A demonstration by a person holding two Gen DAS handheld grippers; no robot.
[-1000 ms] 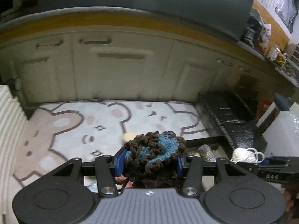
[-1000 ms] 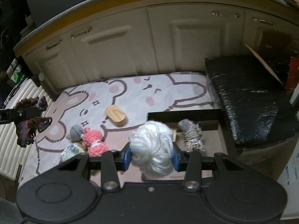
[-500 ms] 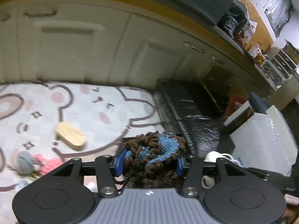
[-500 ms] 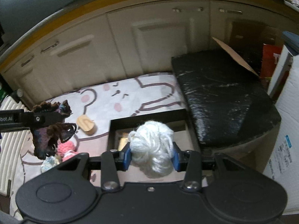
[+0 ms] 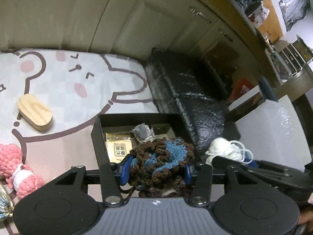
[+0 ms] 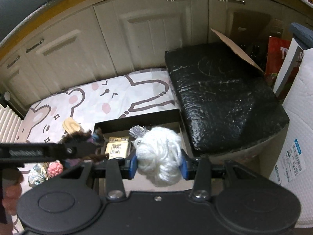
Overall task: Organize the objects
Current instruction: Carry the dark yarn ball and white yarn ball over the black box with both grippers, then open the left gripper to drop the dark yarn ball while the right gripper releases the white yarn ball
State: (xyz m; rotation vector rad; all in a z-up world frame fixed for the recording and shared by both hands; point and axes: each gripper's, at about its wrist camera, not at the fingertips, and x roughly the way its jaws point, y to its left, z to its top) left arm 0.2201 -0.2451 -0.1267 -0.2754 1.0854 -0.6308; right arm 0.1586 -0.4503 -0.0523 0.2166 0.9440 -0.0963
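Note:
My left gripper [image 5: 156, 171] is shut on a brown and blue crocheted yarn piece [image 5: 159, 160], held above the near edge of an open black box [image 5: 95, 135]. My right gripper [image 6: 158, 163] is shut on a white yarn ball [image 6: 159, 155], also over that black box [image 6: 137, 119]. Inside the box lie a grey tassel [image 5: 143, 133] and a tan packet [image 5: 117, 146]. In the right wrist view the left gripper with the brown yarn piece [image 6: 82, 137] reaches in from the left. In the left wrist view the white yarn ball [image 5: 225, 149] shows at right.
On the bear-print mat [image 5: 68, 82] lie a wooden oval block [image 5: 35, 115], a pink yarn skein [image 5: 17, 168] and a pale multicolour yarn ball [image 6: 37, 174]. A black wrapped block [image 6: 221, 96] adjoins the box on the right. Cream cabinets [image 6: 137, 39] stand behind; a white box [image 6: 297, 137] at far right.
Both grippers moved right and down toward the black box, keeping hold of their yarn. The box now lies right under them, and the left gripper has come close beside the right one.

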